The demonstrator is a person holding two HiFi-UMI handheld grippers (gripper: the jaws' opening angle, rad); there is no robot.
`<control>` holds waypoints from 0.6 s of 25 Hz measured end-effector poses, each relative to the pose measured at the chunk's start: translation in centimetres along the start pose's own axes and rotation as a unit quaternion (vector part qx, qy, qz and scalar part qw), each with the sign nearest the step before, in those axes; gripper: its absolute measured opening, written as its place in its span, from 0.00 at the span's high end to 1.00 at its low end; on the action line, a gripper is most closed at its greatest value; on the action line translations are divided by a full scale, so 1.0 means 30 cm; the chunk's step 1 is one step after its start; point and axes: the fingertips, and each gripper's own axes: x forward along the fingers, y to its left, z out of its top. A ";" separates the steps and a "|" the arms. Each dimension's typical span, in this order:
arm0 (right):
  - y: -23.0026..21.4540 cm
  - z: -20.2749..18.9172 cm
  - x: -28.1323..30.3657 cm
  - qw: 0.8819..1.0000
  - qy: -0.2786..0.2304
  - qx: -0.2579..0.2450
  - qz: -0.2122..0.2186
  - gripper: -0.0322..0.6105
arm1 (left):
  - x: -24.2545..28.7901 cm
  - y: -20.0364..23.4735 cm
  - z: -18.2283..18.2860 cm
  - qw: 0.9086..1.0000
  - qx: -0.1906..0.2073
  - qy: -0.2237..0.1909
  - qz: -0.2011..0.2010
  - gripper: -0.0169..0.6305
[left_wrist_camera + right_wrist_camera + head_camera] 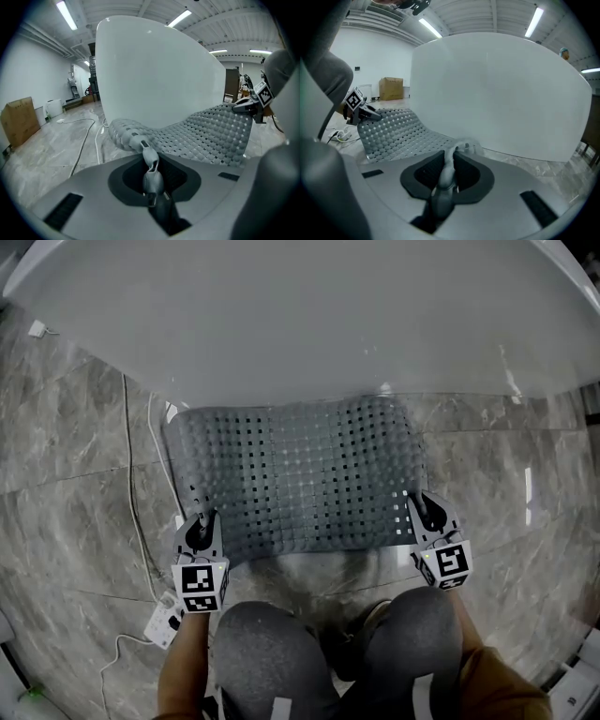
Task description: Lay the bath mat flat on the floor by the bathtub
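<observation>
A grey perforated rubber bath mat [298, 482] hangs spread between my two grippers, its far edge low by the white bathtub [309, 315]. My left gripper [200, 524] is shut on the mat's near left corner, and the mat [201, 133] runs away from its pinched jaws toward the tub [154, 75]. My right gripper [427, 510] is shut on the near right corner. In the right gripper view the mat [393, 129] sags to the left, with the tub [501, 89] filling the background. The near edge is lifted off the marble floor [75, 512].
A white cable [131, 484] runs along the floor left of the mat to a power strip [164, 622]. The person's knees [272, 652] are just behind the near edge. A cardboard box [18, 122] stands far left in the left gripper view.
</observation>
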 end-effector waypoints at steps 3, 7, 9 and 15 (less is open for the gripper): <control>-0.018 -0.023 0.007 1.000 0.007 0.006 -0.014 0.85 | 0.009 0.012 -0.006 1.000 -0.003 0.000 0.000 0.89; -0.032 -0.034 0.038 1.000 0.013 -0.022 -0.012 0.85 | 0.016 0.007 -0.026 1.000 -0.016 0.003 -0.003 0.89; -0.045 -0.036 0.044 0.999 0.013 -0.028 -0.012 0.85 | 0.016 0.006 -0.038 1.000 -0.021 0.004 -0.003 0.88; -0.047 -0.125 0.054 0.999 0.045 -0.024 -0.015 0.83 | 0.031 0.018 -0.058 1.000 -0.027 0.007 0.006 0.87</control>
